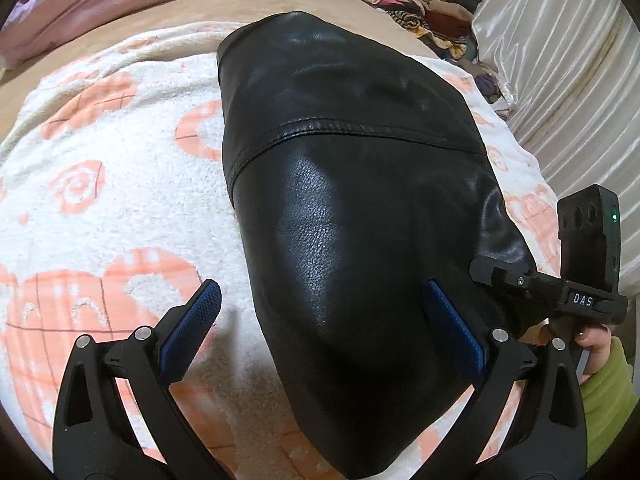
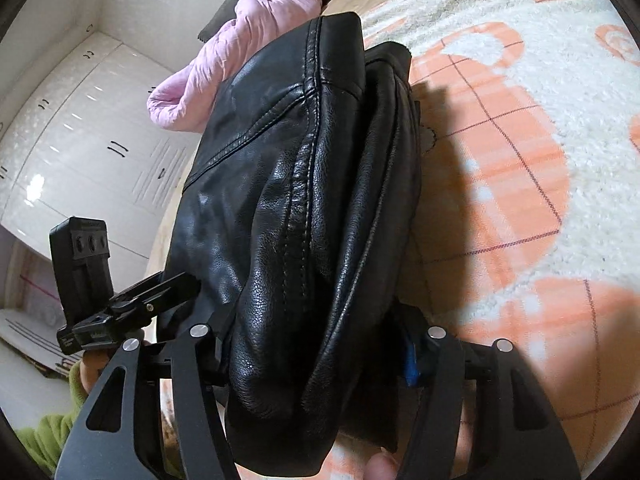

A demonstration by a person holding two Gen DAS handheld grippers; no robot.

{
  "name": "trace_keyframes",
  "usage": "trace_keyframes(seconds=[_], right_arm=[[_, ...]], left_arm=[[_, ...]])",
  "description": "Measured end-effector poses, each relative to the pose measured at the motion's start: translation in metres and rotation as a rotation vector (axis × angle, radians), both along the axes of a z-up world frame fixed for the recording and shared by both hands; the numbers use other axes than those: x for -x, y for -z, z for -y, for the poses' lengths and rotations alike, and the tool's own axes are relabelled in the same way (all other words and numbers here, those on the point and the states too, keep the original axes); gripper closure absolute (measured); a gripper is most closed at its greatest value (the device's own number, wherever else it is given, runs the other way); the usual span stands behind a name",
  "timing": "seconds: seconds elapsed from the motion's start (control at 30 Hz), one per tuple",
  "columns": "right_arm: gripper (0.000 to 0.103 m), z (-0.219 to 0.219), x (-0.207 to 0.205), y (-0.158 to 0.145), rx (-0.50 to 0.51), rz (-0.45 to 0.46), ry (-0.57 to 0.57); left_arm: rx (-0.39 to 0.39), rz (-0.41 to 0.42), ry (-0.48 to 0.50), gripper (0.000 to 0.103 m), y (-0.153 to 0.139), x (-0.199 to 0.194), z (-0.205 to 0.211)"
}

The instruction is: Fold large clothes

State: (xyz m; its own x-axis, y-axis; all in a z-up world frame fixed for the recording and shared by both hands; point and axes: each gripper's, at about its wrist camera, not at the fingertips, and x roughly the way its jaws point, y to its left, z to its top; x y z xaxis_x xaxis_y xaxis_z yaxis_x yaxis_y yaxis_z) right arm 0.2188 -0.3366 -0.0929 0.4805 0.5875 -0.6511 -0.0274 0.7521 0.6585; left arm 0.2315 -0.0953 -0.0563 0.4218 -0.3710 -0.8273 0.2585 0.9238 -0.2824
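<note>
Your left gripper (image 1: 320, 320) hung wide open over the black leather jacket (image 1: 352, 184), one blue pad above the fluffy blanket (image 1: 100, 208), the other over the leather, neither pressing. Your right gripper (image 2: 316, 344) had a thick folded bundle of that jacket (image 2: 288, 208) between its fingers, the jaws partly apart around the bulk; the pads looked pressed into it. That jacket lay folded on the orange-patterned blanket (image 2: 520, 200) on the bed, a pink quilt (image 1: 100, 4) beyond it.
</note>
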Motion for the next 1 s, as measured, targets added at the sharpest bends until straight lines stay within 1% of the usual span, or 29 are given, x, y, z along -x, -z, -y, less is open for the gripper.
trace_keyframes(seconds=[0.03,0.07,0.1,0.13,0.2,0.3,0.4,0.47,0.57,0.7,0.8,0.97,1.0], right_arm=[[0.037,0.003,0.003,-0.001,0.018,0.0,0.015],[0.036,0.004,0.004,-0.003,0.031,0.002,0.023],[0.033,0.007,0.011,-0.004,0.048,0.006,0.03],[0.027,0.007,0.013,-0.007,0.069,0.01,0.041],[0.023,0.004,0.017,-0.015,0.117,0.02,0.06],[0.012,0.001,0.026,-0.026,0.183,0.038,0.083],[0.008,0.0,0.036,-0.035,0.247,0.058,0.098],[0.008,-0.002,0.043,-0.04,0.291,0.069,0.113],[0.006,-0.002,0.056,-0.05,0.321,0.094,0.14],[0.004,-0.012,0.079,-0.072,0.375,0.162,0.163],[0.004,-0.02,0.101,-0.089,0.402,0.219,0.19],[0.004,-0.047,0.131,-0.112,0.538,0.341,0.198],[0.004,-0.052,0.135,-0.114,0.552,0.358,0.197]], left_arm=[[0.007,-0.002,0.0,0.008,0.0,-0.001,0.001],[0.007,0.0,0.002,0.008,-0.001,-0.001,0.002],[0.003,0.003,0.004,0.008,-0.001,0.0,0.003],[0.001,0.006,0.006,0.008,-0.001,0.0,0.004],[0.001,0.01,0.008,0.008,-0.003,0.001,0.003],[-0.005,0.015,0.007,0.008,-0.005,0.003,0.001],[-0.015,0.022,0.003,0.008,-0.009,0.006,0.001],[-0.025,0.029,-0.003,0.009,-0.012,0.009,0.001],[-0.032,0.045,-0.01,0.009,-0.018,0.016,0.001],[-0.036,0.073,-0.025,0.009,-0.027,0.03,-0.002],[-0.032,0.114,-0.038,0.009,-0.035,0.046,-0.004],[-0.032,0.161,-0.056,0.009,-0.042,0.078,-0.006],[-0.03,0.174,-0.055,0.009,-0.044,0.085,-0.007]])
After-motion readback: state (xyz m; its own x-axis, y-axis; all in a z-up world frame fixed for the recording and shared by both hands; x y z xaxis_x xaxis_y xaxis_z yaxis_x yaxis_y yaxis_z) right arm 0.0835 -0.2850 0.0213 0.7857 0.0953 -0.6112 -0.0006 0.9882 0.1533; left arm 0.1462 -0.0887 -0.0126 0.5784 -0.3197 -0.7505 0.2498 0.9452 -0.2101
